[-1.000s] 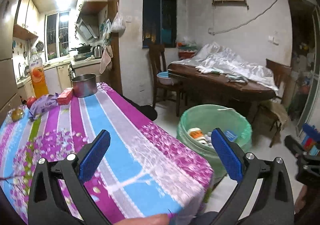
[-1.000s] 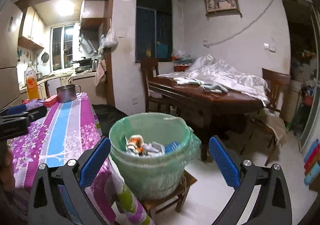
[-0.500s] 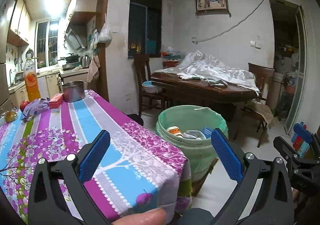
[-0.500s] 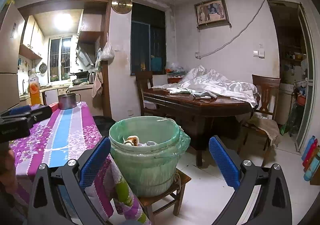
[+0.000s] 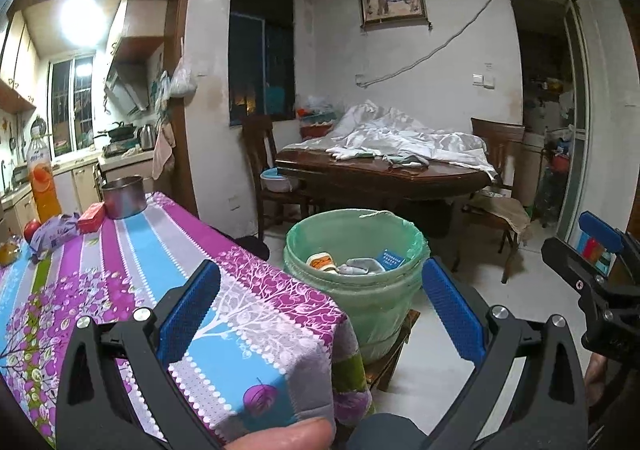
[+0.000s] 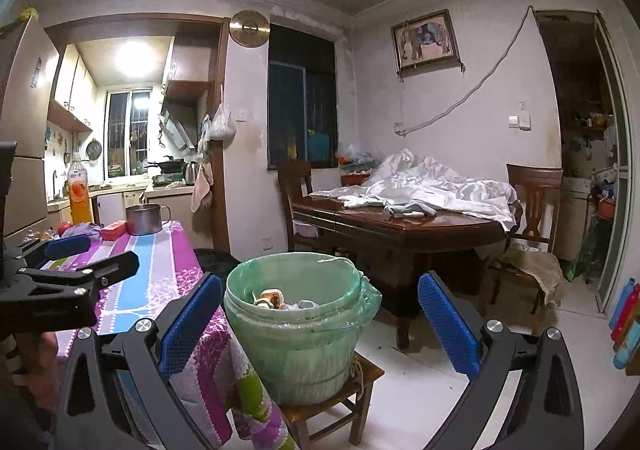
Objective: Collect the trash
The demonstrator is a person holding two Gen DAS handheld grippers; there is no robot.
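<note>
The green-lined trash bin [image 6: 298,326] sits on a low wooden stool [image 6: 340,402] at the table's corner, already holding a cup and scraps. At ten o'clock, the floral tablecloth [image 5: 160,262] looks clear nearby. Left gripper [image 5: 320,314] and right gripper [image 6: 318,324] both gape wide, empty; collecting seems largely finished.

Both views have pulled back and levelled out

Your left hand-held gripper [image 5: 320,314] has drawn away over the counter [image 5: 132,250], so the green bin [image 5: 354,250] now sits between its pads. Your right hand-held gripper [image 6: 320,322] has backed off too; the bin [image 6: 296,330] looks smaller, its stool [image 6: 332,398] exposed.
</note>
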